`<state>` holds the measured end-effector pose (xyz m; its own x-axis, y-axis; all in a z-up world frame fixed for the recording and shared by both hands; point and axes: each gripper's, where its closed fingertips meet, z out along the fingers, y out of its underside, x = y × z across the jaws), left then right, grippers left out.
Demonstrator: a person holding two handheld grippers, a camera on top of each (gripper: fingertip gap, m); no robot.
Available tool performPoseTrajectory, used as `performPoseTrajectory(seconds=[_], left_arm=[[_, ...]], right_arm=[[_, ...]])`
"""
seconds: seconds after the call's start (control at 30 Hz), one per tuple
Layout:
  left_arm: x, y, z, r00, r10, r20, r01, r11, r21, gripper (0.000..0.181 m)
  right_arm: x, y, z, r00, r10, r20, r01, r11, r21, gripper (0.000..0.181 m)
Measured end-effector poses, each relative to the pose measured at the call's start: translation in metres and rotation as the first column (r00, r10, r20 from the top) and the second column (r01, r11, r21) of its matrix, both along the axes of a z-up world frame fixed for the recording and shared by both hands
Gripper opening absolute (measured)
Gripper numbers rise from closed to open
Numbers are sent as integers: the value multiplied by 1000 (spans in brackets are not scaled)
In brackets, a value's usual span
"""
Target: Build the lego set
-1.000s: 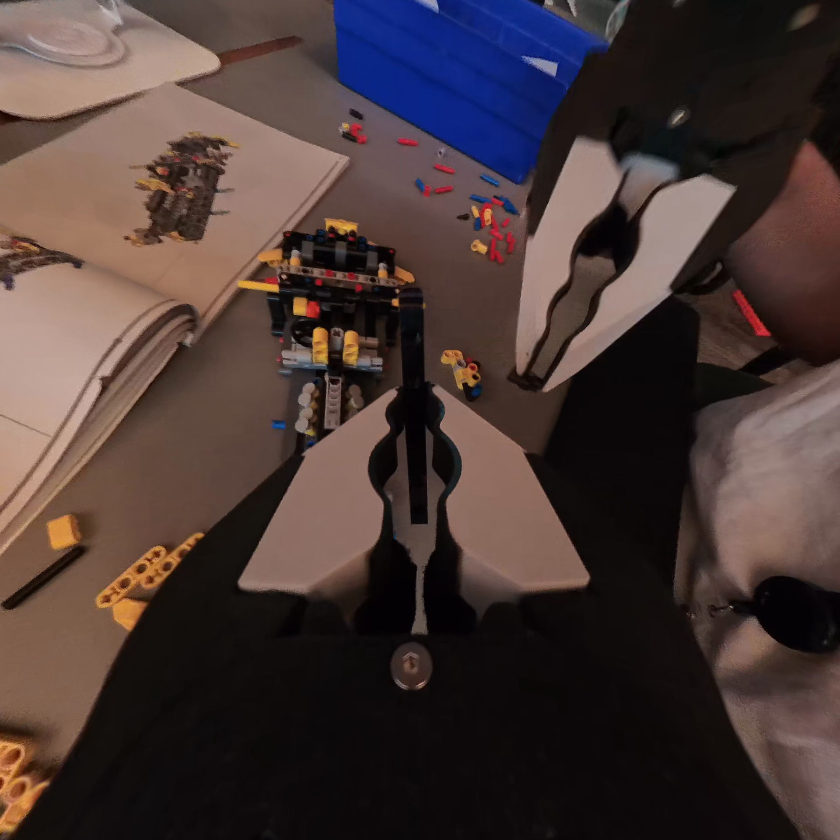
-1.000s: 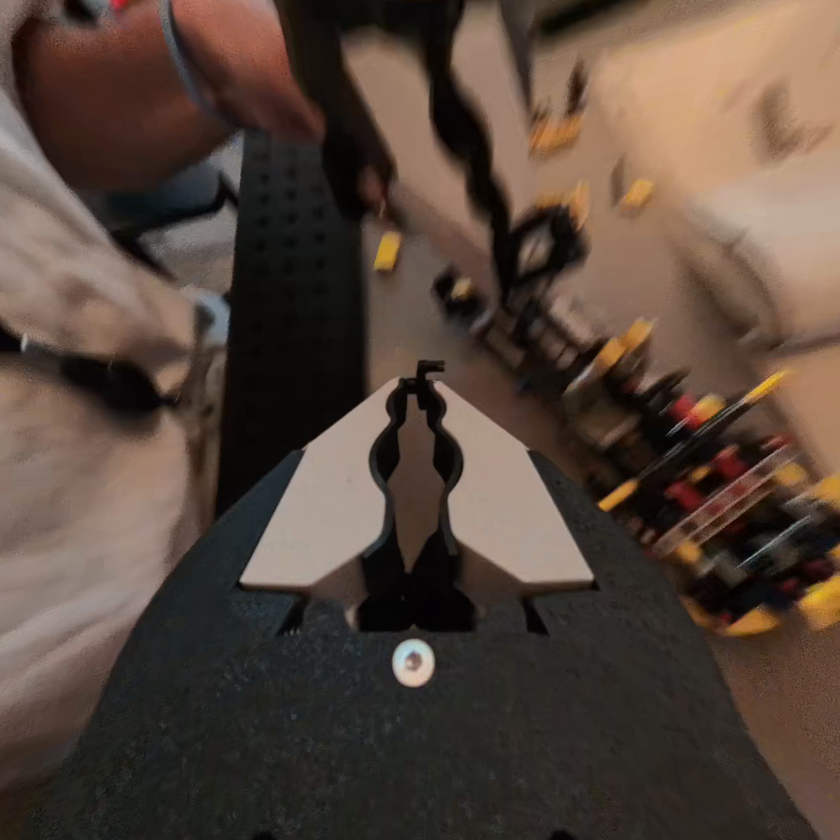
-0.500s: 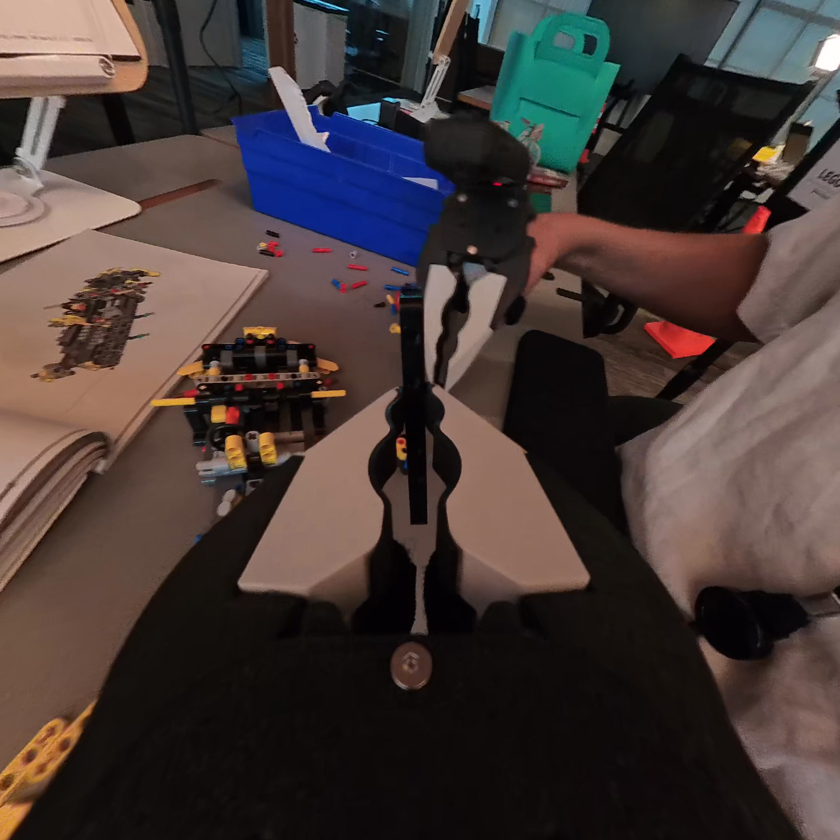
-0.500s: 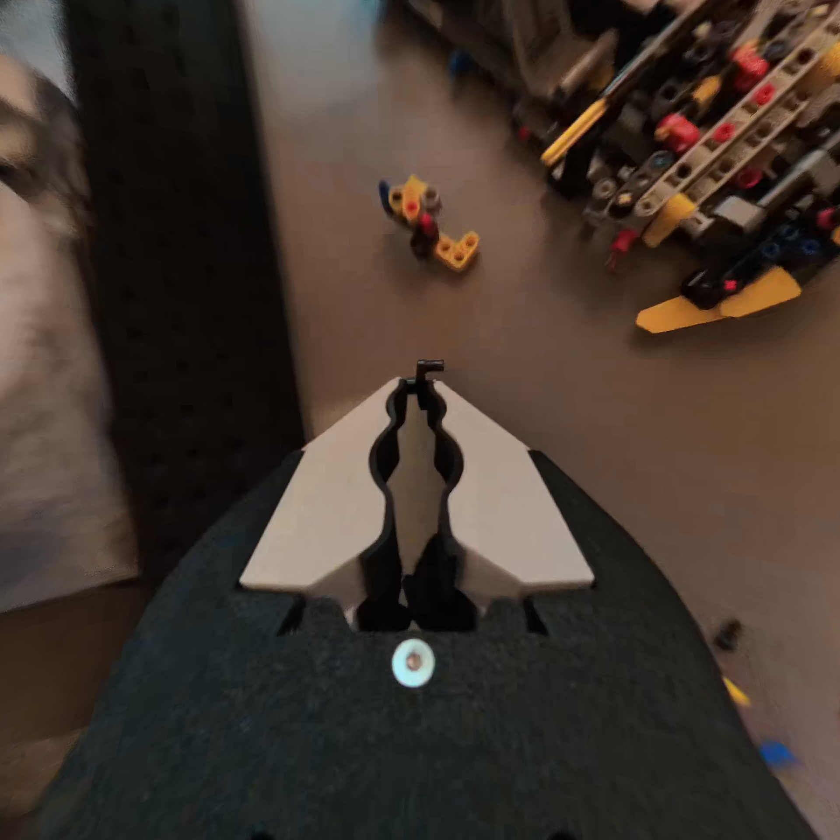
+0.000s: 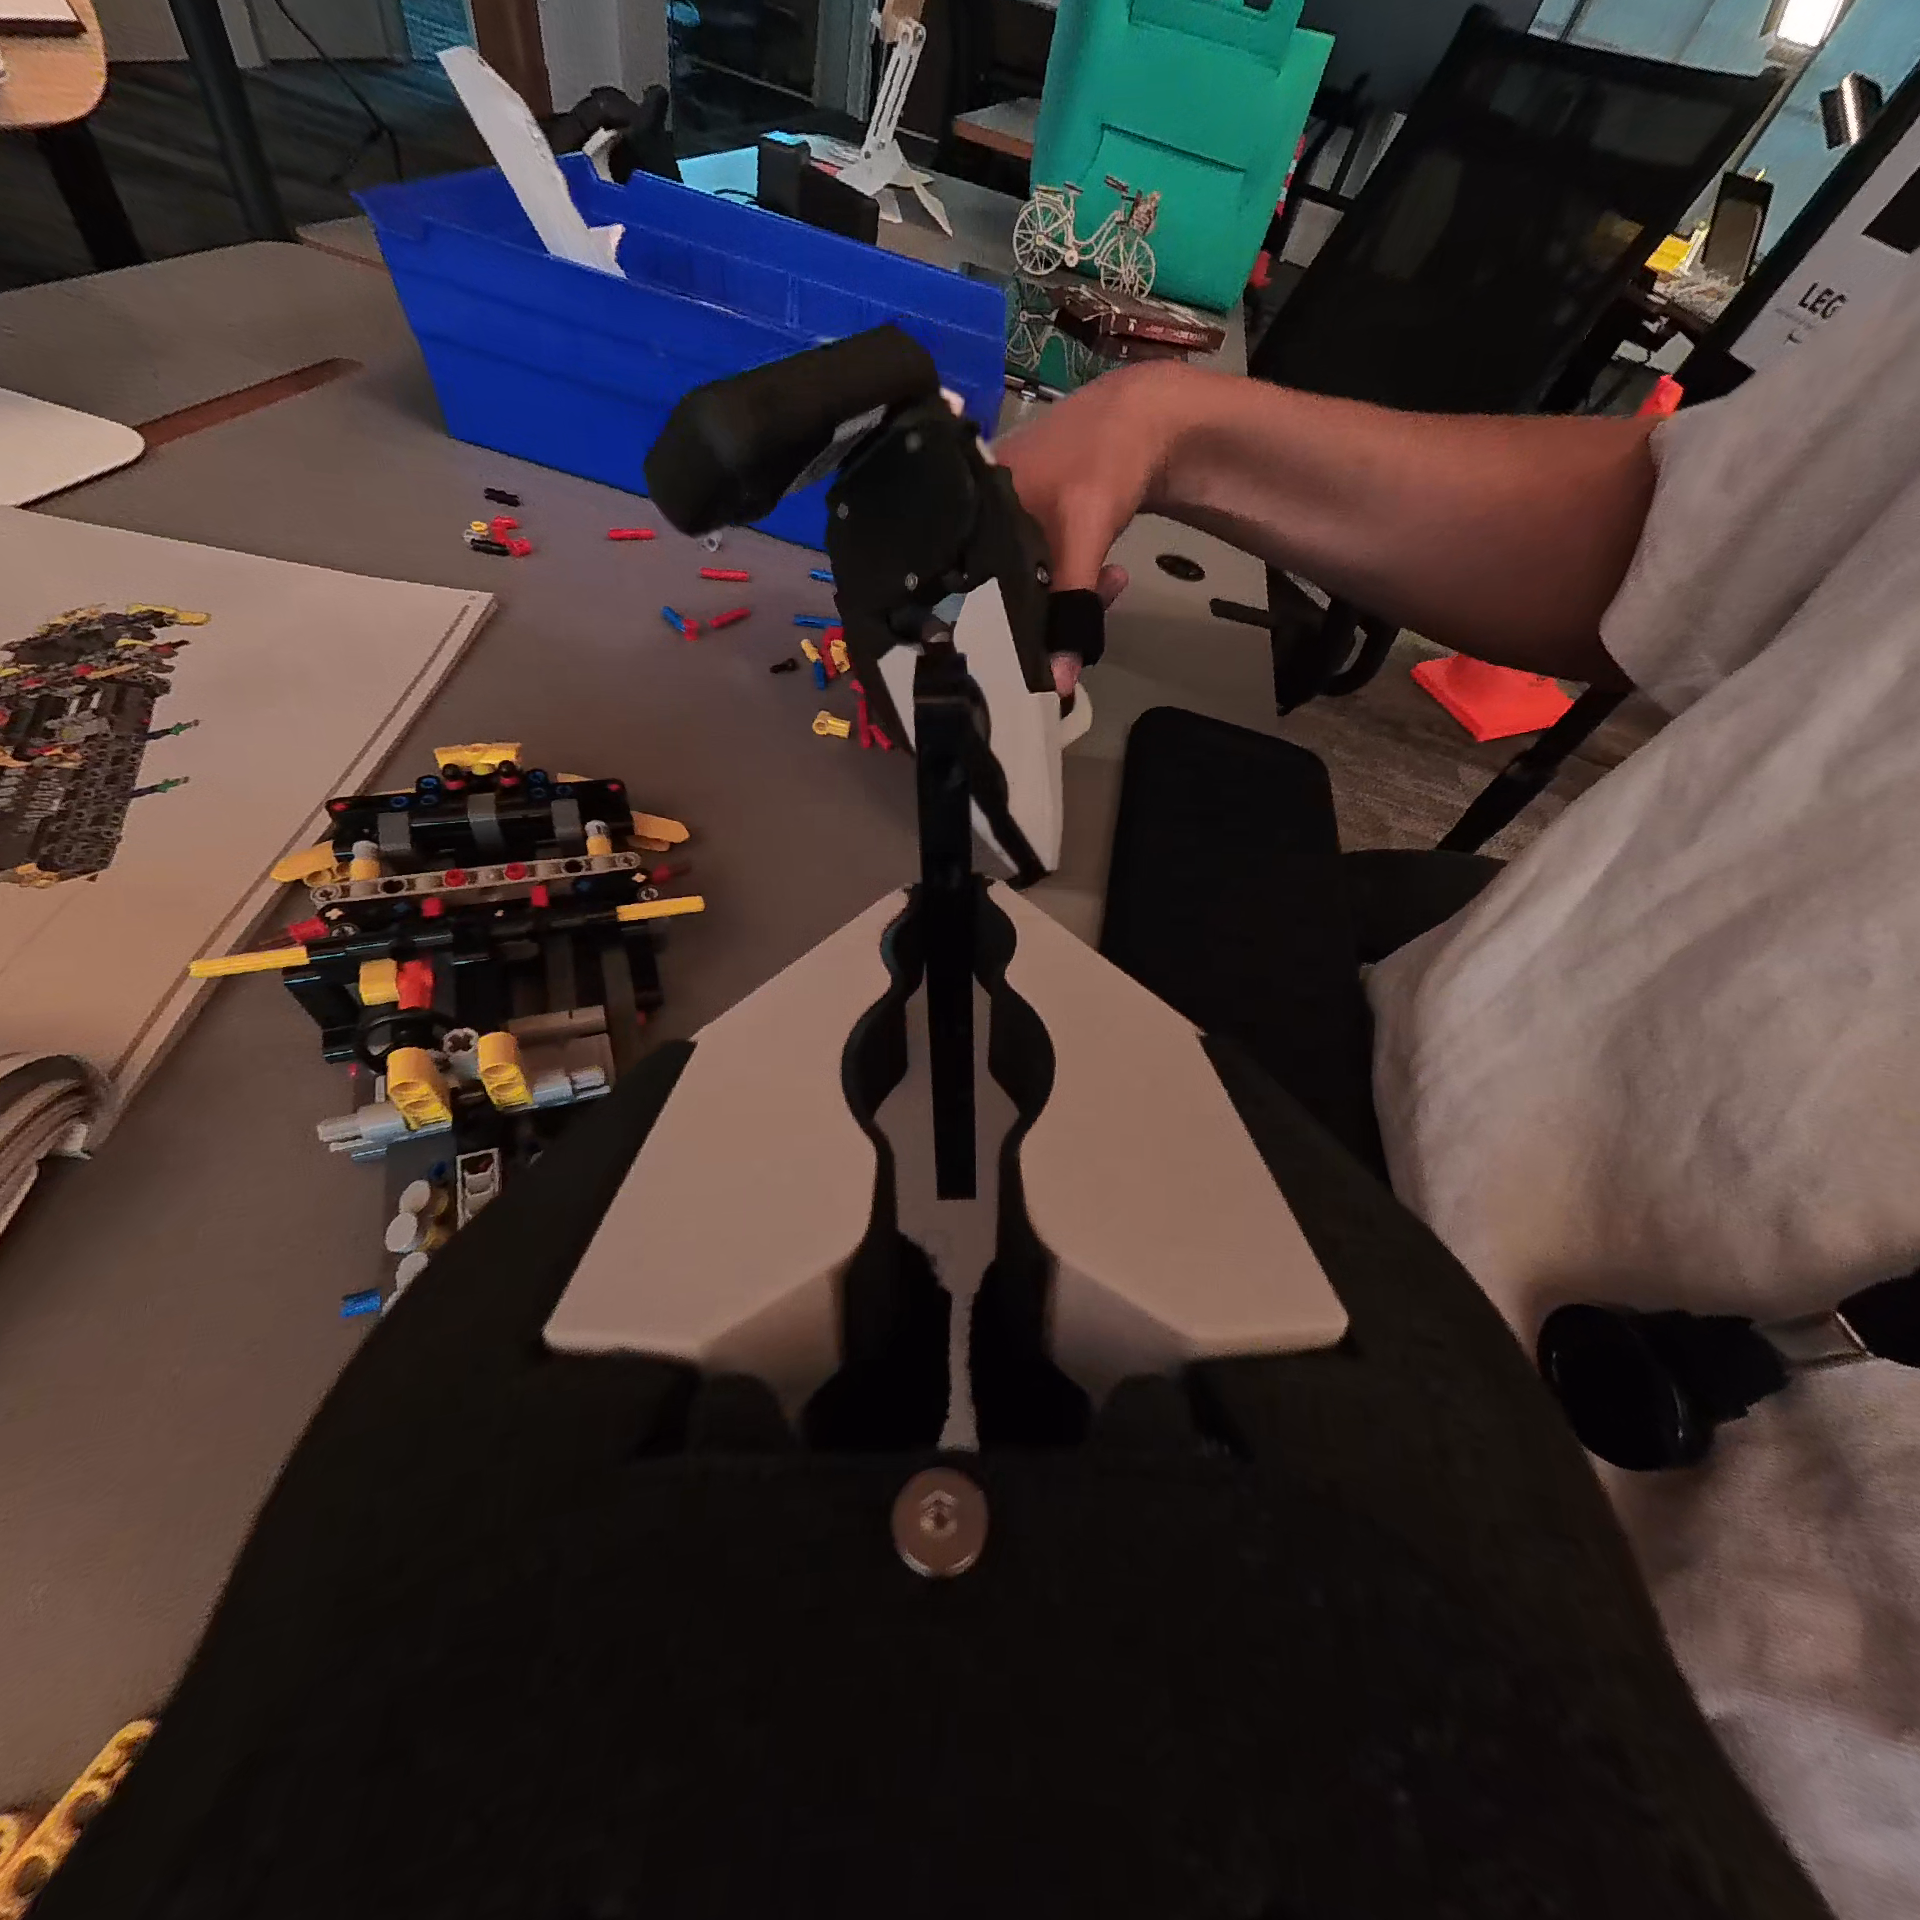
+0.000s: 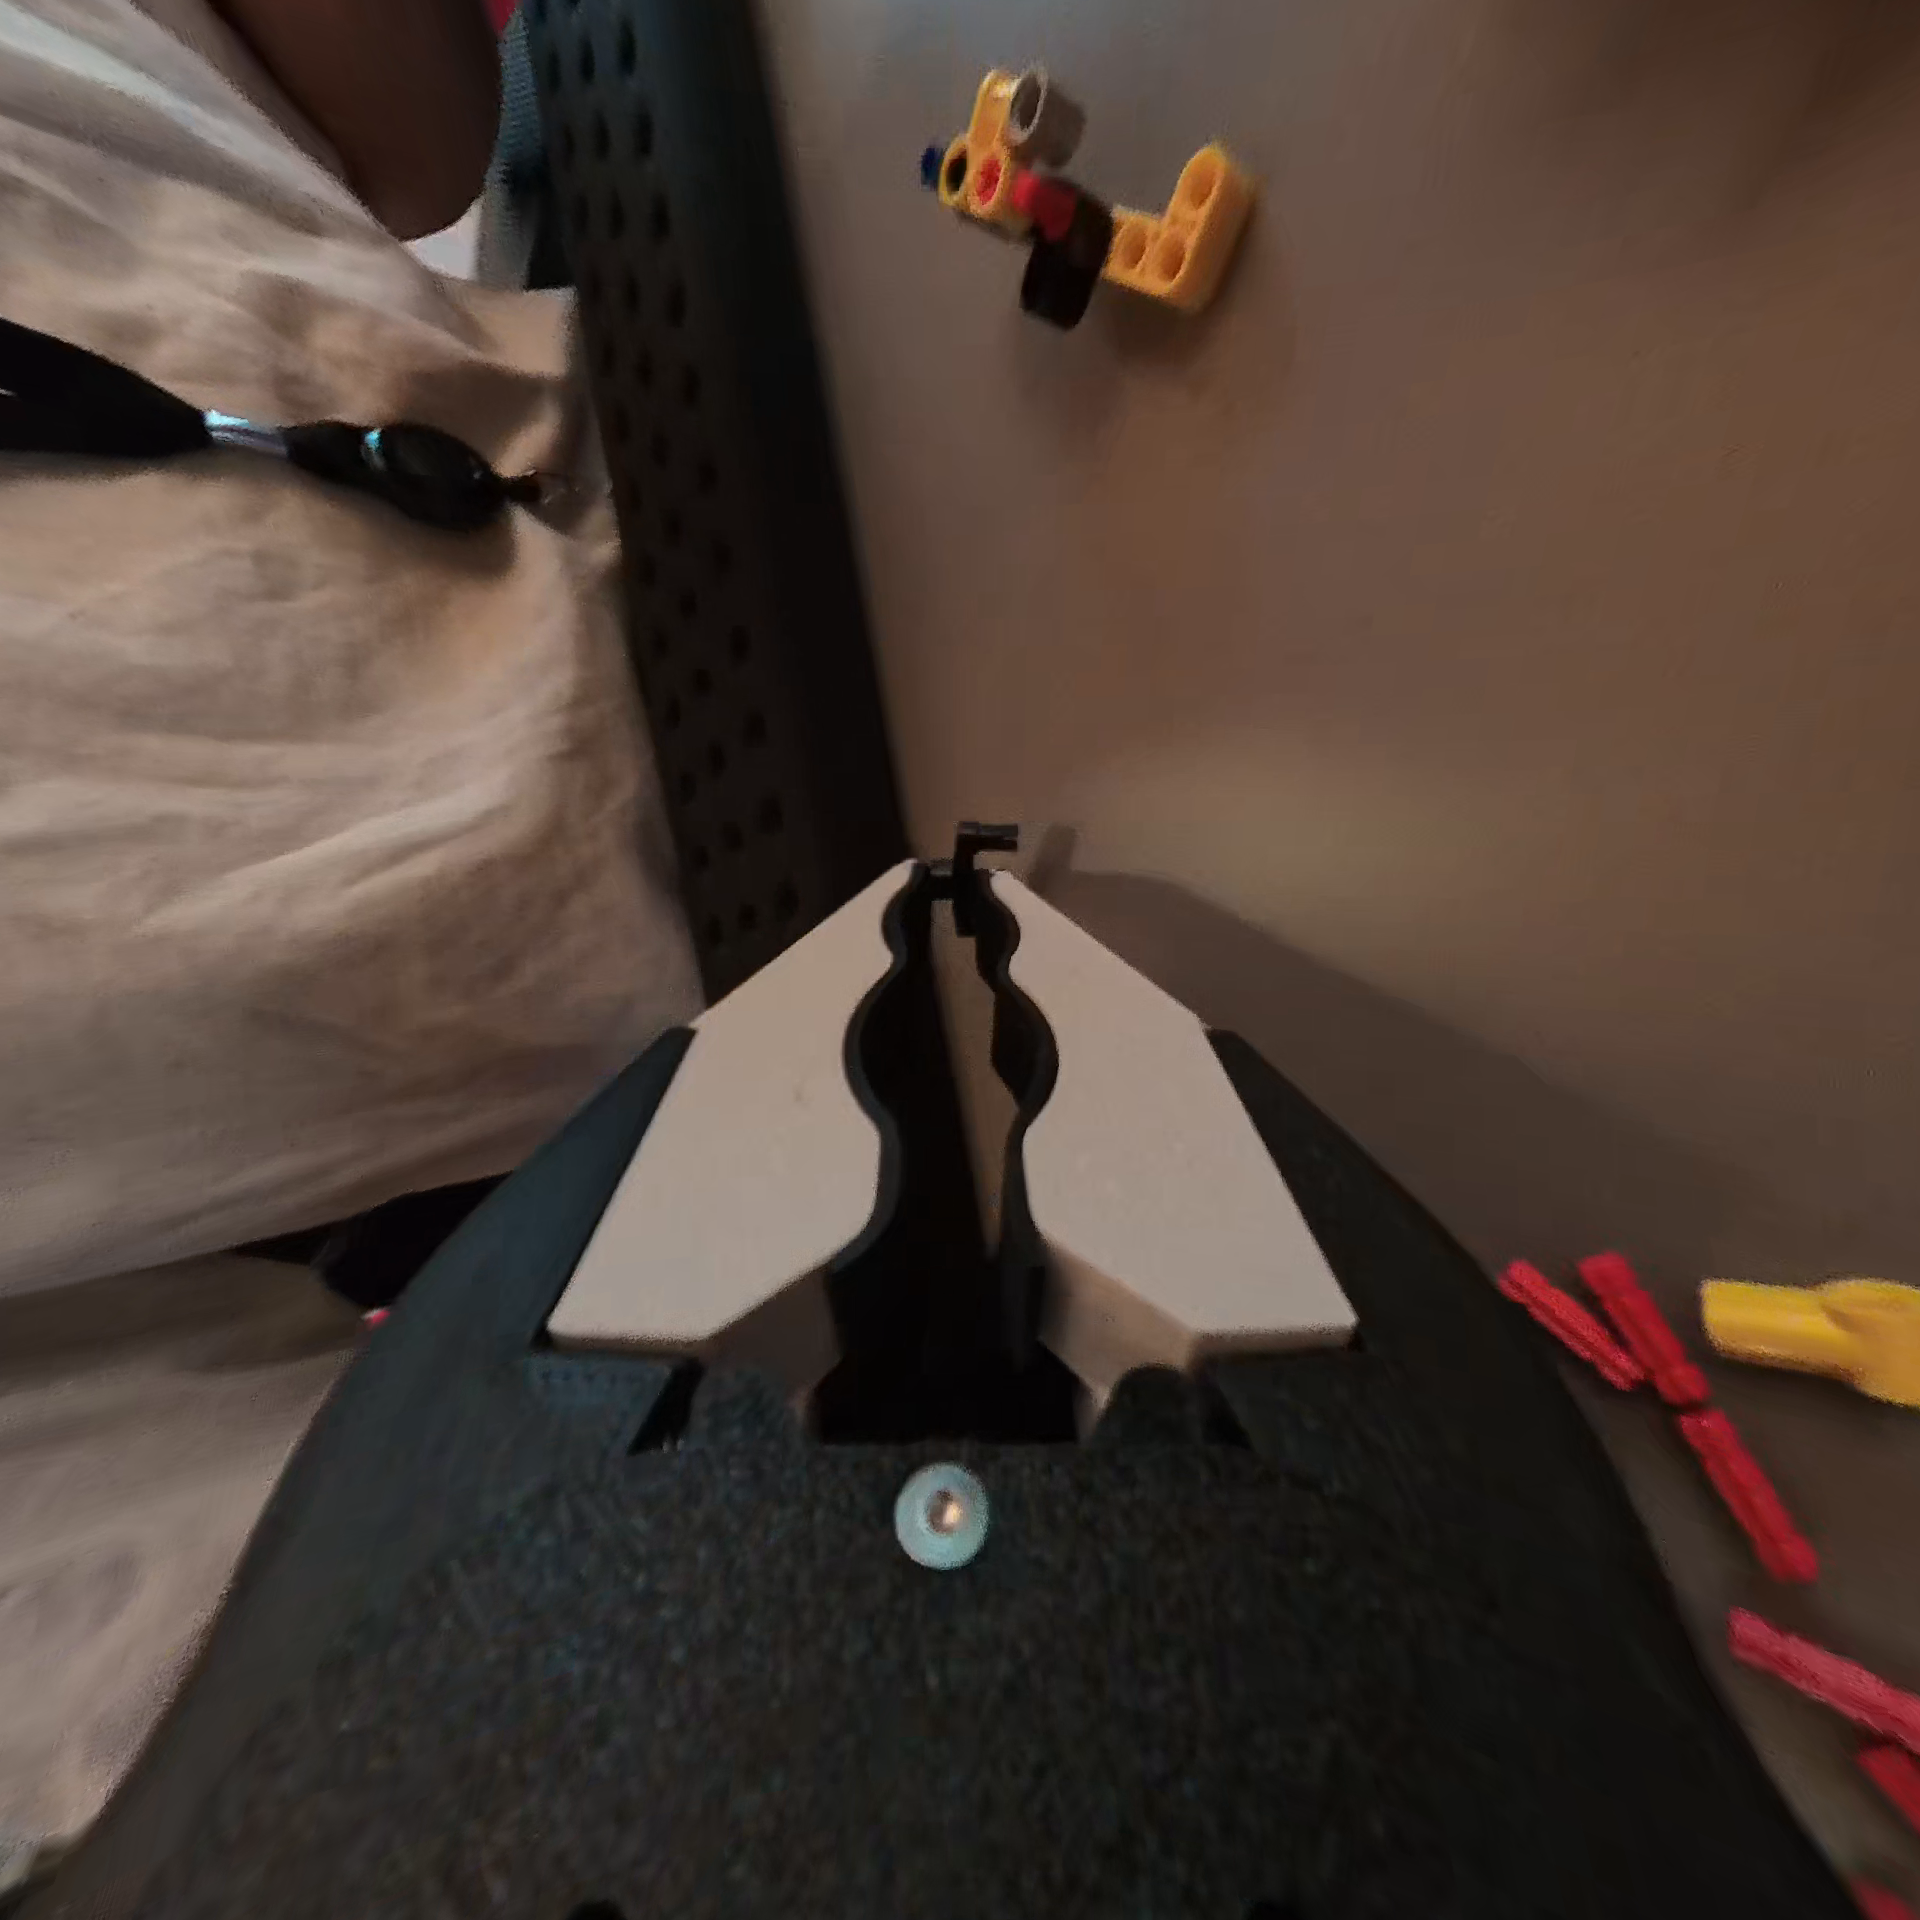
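Grey table (image 5: pixel 156 1403), blue bin (image 5: pixel 623 343), white sign (image 5: pixel 1829 301).

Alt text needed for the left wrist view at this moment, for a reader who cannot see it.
The left gripper is shut on a long black beam that sticks up past its tips. Beyond it the right gripper, held in a hand, points down at the grey table, with a half-built black and yellow lego model to the left.
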<state>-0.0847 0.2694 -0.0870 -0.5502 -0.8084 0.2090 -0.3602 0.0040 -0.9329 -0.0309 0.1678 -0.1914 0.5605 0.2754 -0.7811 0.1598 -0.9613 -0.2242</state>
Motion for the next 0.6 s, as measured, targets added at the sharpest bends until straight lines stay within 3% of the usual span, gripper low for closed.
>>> performPoseTrajectory(seconds=[0.03, 0.2, 0.6], left_arm=[[0, 0, 0, 1000, 0, 0, 0, 1000, -4, 9], [0, -1, 0, 1000, -10, -7, 10, 1000, -15, 9], [0, 1, -4, 1000, -10, -20, 10, 1000, -10, 9]], right_arm=[[-2, -3, 2, 999, 10, -41, -11, 999, -36, 7], [-5, -17, -5, 991, 83, -108, -102, 977, -186, 8], [7, -10, -8, 989, 105, -103, -120, 981, -152, 9]])
